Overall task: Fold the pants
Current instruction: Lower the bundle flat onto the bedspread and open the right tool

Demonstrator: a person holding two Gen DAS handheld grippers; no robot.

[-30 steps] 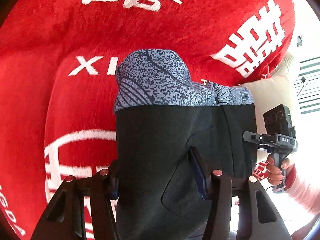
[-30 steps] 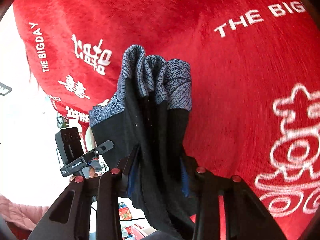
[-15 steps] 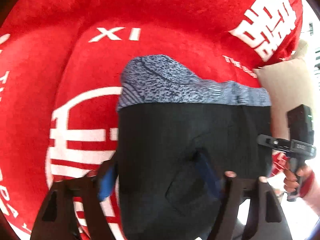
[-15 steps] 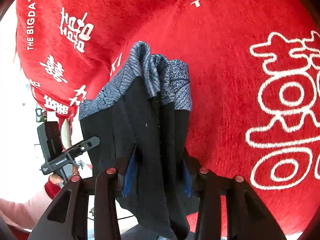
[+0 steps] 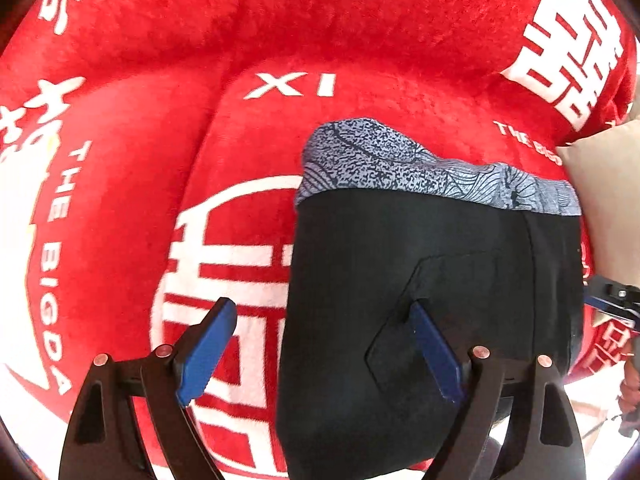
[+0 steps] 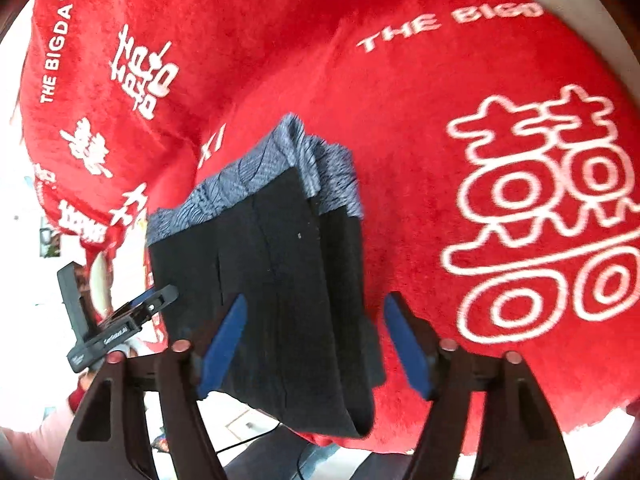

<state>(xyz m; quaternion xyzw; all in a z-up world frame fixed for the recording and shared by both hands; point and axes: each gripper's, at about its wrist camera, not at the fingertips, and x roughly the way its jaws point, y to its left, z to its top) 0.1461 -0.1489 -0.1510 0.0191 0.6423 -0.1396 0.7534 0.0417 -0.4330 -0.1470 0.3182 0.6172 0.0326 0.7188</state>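
The black pants [image 5: 432, 288] with a blue-grey patterned waistband lie folded on the red blanket [image 5: 140, 152], hanging over its near edge. My left gripper [image 5: 320, 356] is open, its fingers spread apart around the pants' left edge, gripping nothing. In the right wrist view the same pants [image 6: 280, 272] lie in a folded stack. My right gripper [image 6: 316, 348] is open too, with one finger on each side of the stack. The left gripper's body [image 6: 108, 320] shows at the left of the right wrist view.
The red blanket [image 6: 440, 160] with white characters and "THE BIGDAY" lettering covers the whole surface. A beige cushion [image 5: 608, 200] sits at the right edge in the left wrist view. The floor shows below the blanket's near edge.
Both grippers were shut on the pants, holding them up; now both have opened and the pants rest on the blanket. The waistband has settled lower and flatter.
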